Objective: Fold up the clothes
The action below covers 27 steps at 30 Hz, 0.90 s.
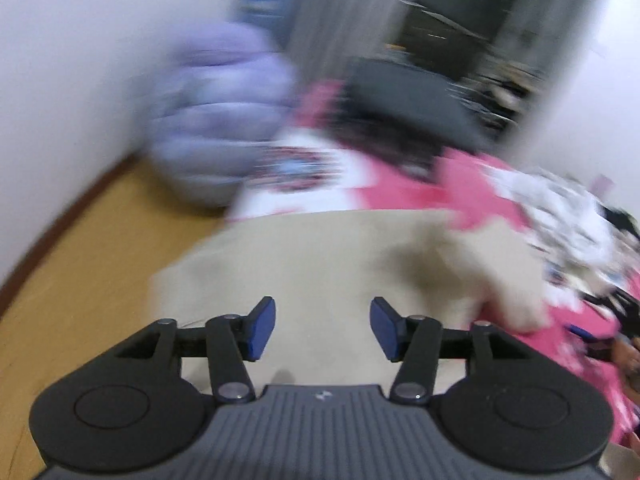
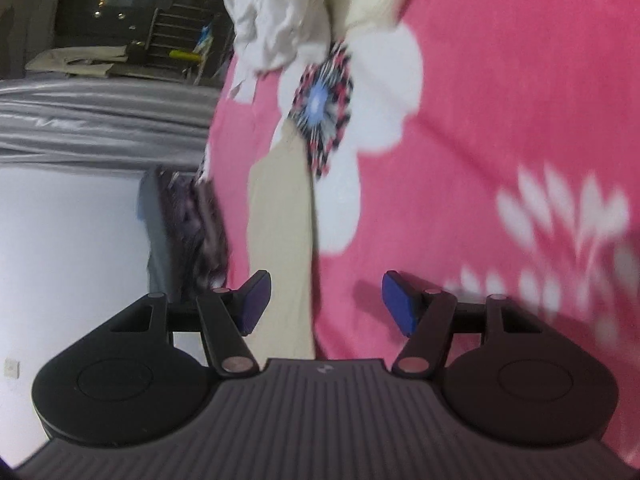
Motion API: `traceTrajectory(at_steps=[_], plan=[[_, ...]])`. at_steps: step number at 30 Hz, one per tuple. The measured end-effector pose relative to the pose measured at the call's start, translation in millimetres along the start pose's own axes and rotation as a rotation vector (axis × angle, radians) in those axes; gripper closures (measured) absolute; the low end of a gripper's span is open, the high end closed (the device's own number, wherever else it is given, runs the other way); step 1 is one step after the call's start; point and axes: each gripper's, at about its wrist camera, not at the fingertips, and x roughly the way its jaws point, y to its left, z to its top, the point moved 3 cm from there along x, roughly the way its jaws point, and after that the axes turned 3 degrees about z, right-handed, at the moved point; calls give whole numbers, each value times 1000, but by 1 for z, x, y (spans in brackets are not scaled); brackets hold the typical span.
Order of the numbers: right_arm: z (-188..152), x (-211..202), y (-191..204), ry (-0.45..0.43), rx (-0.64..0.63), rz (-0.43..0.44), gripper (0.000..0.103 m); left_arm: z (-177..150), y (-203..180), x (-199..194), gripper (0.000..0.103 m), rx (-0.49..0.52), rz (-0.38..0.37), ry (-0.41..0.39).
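both tongs, your left gripper (image 1: 323,328) and right gripper (image 2: 326,302), gape released, grasping nothing. flat beige cloth garment (image 1: 320,256) lies on pink flowered bedsheet (image 2: 500,100), seemingly part-folded; crumpled white printed clothes (image 1: 560,216) remain by the sheet's right edge.

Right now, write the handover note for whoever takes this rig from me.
Left hand-held gripper: open, nothing between its pads, above the beige garment.
Right hand-held gripper: open, empty, over the beige garment's edge and the pink floral sheet.
Things: the beige garment lies mostly flat on the sheet; a crumpled white garment sits farther along; a purple bundle lies by the wall.
Done: the beige piece is spread out; how far it is folded cannot be told through the blur.
Left: finish folding it, then the white one.
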Motion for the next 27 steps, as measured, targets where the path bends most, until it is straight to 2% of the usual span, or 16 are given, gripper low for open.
traceTrajectory(at_steps=[2, 5, 10, 12, 13, 14, 15, 16, 17, 21, 23, 24, 25, 27], plan=[[13, 8, 3, 0, 5, -3, 41, 13, -34, 29, 43, 47, -64, 8], [32, 34, 13, 16, -13, -6, 41, 23, -74, 64, 41, 120, -90, -2], [55, 90, 29, 39, -41, -27, 38, 16, -104, 95, 44, 245, -26, -16], [63, 104, 37, 18, -66, -17, 37, 15, -108, 106, 49, 265, -6, -30], [65, 110, 43, 15, -98, -19, 39, 15, -109, 110, 57, 279, 5, -38], [65, 117, 49, 25, -145, -30, 53, 15, -111, 114, 66, 293, 17, -46], [64, 126, 56, 42, -202, -56, 81, 14, -115, 116, 72, 307, 30, -59], [64, 128, 64, 44, -259, -55, 95, 14, -117, 117, 82, 318, 41, -73], [63, 121, 73, 23, -314, -17, 99, 15, -119, 117, 88, 327, 44, -89], [64, 84, 110, -68, -528, 155, 101, 7, -145, 93, 94, 435, -21, -175], [68, 27, 126, -150, -604, 306, 101, 0, -160, 78, 94, 514, -71, -213], [72, -2, 130, -186, -644, 345, 101, -7, -168, 71, 94, 568, -104, -222], [75, -33, 131, -218, -678, 367, 101, -15, -175, 66, 94, 624, -132, -226], [84, -83, 118, -259, -706, 345, 101, -34, -187, 62, 94, 740, -170, -199]])
